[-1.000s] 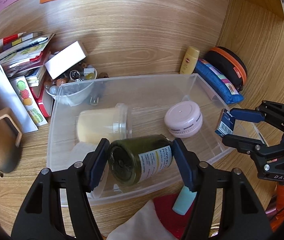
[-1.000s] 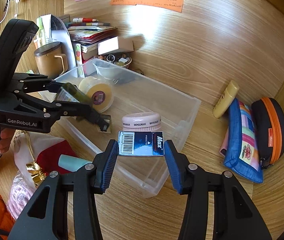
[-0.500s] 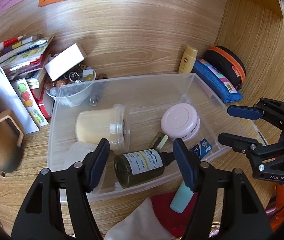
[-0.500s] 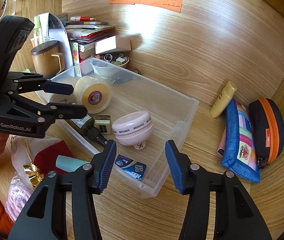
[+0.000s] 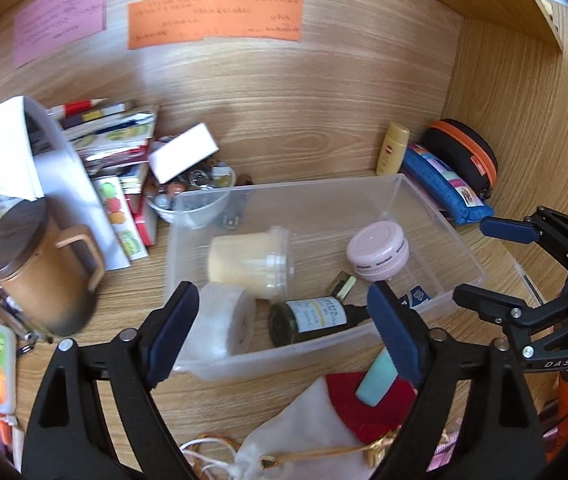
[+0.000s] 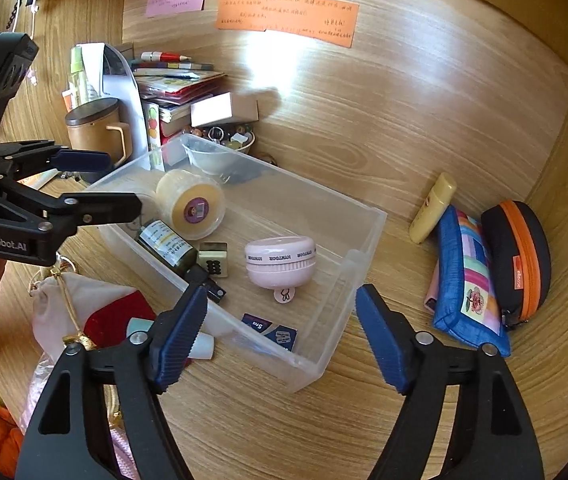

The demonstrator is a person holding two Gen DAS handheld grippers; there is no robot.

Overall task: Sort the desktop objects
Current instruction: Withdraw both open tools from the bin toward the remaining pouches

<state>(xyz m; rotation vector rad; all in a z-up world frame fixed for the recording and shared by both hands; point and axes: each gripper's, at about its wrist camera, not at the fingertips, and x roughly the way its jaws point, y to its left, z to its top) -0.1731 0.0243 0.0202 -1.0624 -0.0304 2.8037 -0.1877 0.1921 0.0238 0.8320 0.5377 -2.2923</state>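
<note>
Both wrist cameras look steeply down, perhaps equally close, sharing the clear bin (image 5: 435, 216) (image 6: 363, 240).

A home study desk (image 6: 363, 128): sticky notes (image 6: 287, 16) on its wooden back panel, stacked books (image 6: 180, 88) and a lidded mug (image 6: 94, 130) at its left edge.

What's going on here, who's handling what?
A person with a gripper in each hand is sorting desk clutter into a clear bin. Both the left gripper and the right gripper are empty, jaws opening. In the bin lie a dark bottle, a blue packet, a pink case and a yellow jar. Pouches and a tube are outside it.
</note>
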